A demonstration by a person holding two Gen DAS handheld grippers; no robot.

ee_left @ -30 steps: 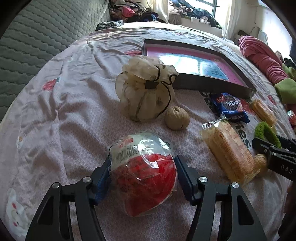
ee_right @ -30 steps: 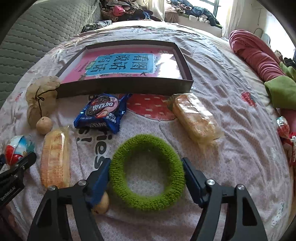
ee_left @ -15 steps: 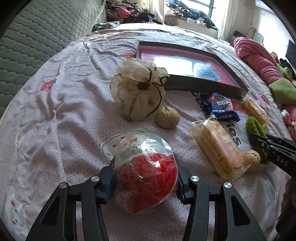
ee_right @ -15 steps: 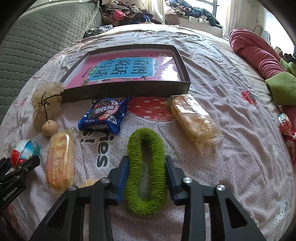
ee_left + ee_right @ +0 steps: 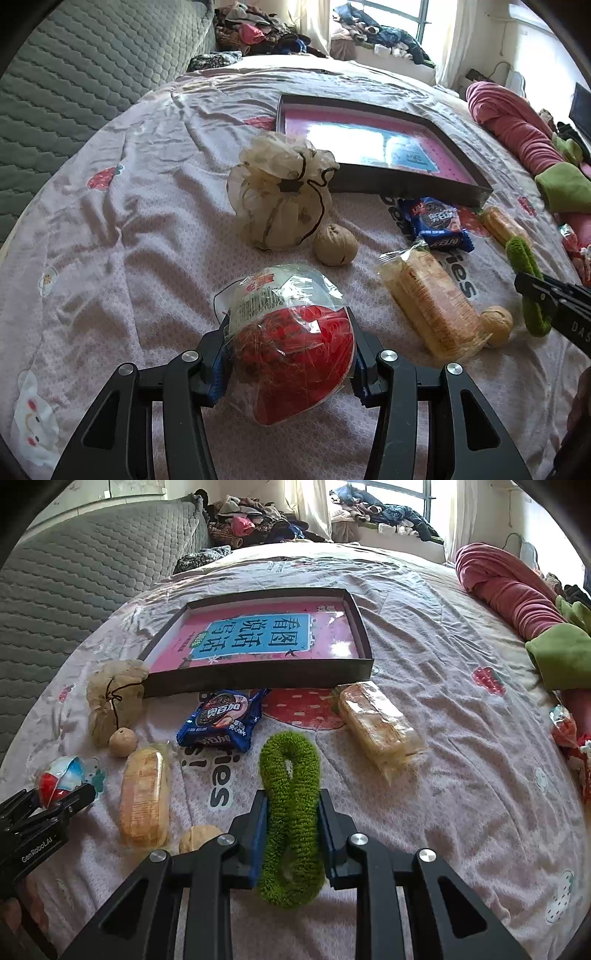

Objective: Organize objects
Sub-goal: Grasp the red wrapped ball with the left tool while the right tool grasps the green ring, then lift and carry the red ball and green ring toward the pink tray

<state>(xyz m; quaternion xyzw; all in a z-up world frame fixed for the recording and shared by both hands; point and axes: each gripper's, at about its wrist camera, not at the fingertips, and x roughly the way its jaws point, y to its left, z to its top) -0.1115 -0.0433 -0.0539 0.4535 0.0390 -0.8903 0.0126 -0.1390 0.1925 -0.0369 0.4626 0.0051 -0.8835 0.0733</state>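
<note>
Gripping a red snack pack in clear wrap (image 5: 291, 339), the left gripper (image 5: 290, 363) sits at the bottom centre of its own view, its blue pads pressed against both sides of the pack, jaws partly apart around its width. In the right wrist view this same gripper shows at the lower left edge of the frame.

Moving rightward in the right wrist view, a gauzy drawstring pouch (image 5: 112, 698) lies on the bed (image 5: 461, 738) at the left, touching the near left corner of a shallow dark box (image 5: 266, 674) with a pink and blue printed sheet inside. A walnut (image 5: 123, 742) sits just below the pouch. Next comes a wrapped pale cake (image 5: 142, 797), with a second walnut (image 5: 197, 840) below it, partly hidden by the right gripper's frame. A blue cookie packet (image 5: 223, 718) lies just in front of the box.

At the bottom centre, the right gripper (image 5: 291, 840) is clamped on a fuzzy green ring (image 5: 290, 812), squeezing it into a narrow figure-eight between its pads, jaws nearly together. To the right of the ring lies another wrapped cake (image 5: 376, 723), near the box's right corner. At the far right edge, pink and green bedding (image 5: 517, 594) is bunched up.
</note>
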